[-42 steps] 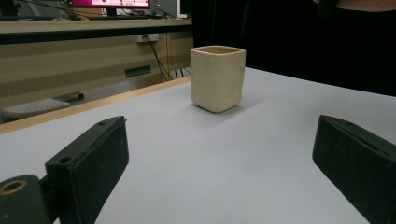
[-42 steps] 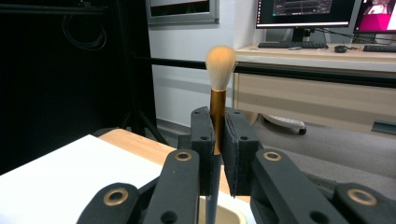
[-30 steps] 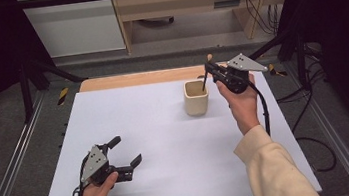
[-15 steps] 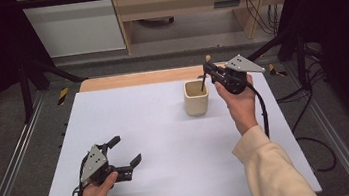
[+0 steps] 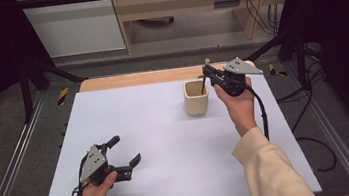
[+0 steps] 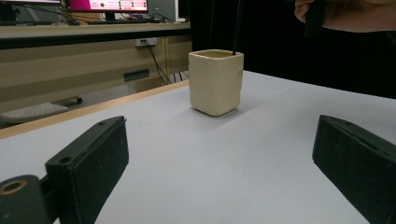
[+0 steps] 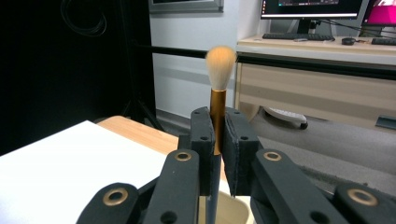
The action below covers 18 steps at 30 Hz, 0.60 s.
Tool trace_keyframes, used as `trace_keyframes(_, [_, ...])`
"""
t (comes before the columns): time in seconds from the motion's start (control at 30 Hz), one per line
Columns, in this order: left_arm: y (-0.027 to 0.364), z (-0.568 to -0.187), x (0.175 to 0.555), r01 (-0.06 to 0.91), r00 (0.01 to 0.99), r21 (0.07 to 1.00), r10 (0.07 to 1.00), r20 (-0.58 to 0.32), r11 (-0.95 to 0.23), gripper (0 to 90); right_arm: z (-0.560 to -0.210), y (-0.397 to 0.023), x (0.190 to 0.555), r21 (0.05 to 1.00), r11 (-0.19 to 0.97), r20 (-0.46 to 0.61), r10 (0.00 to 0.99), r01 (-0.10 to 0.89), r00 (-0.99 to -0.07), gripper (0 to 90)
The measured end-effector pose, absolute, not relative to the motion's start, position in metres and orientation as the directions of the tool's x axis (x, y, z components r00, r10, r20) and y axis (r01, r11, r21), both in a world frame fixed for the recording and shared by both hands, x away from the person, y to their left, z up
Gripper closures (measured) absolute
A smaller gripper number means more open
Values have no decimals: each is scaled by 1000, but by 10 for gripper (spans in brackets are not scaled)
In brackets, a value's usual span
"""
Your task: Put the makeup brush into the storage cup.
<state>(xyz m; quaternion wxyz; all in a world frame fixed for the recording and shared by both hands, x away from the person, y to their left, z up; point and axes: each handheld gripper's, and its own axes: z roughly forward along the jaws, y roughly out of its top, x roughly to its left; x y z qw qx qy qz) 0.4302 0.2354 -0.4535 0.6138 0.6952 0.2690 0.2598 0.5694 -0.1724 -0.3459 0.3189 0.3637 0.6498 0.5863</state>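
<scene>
A cream square cup [image 5: 196,97] stands on the white table toward the back right, also in the left gripper view as the cup [image 6: 215,81]. My right gripper [image 5: 208,72] hovers just above the cup's right side, shut on a brush [image 7: 218,98]. The brush has a gold ferrule, pale bristles pointing up, and a dark handle [image 6: 237,25] reaching down into the cup. My left gripper [image 5: 124,151] rests on the table near the front left, open with nothing between its jaws, pointing toward the cup.
The white table [image 5: 141,132] has a wooden strip [image 5: 130,80] along its far edge. Metal rails run along both sides. A desk with monitors [image 7: 317,9] stands beyond the table. A cable [image 5: 263,112] trails from the right gripper.
</scene>
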Motion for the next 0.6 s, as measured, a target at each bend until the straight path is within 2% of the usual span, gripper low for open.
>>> trace_keyframes(0.6, [238,-453,430,53,718,994,696,27,-94,29,-357,-174,570,991,55,18,846,120,-533,833])
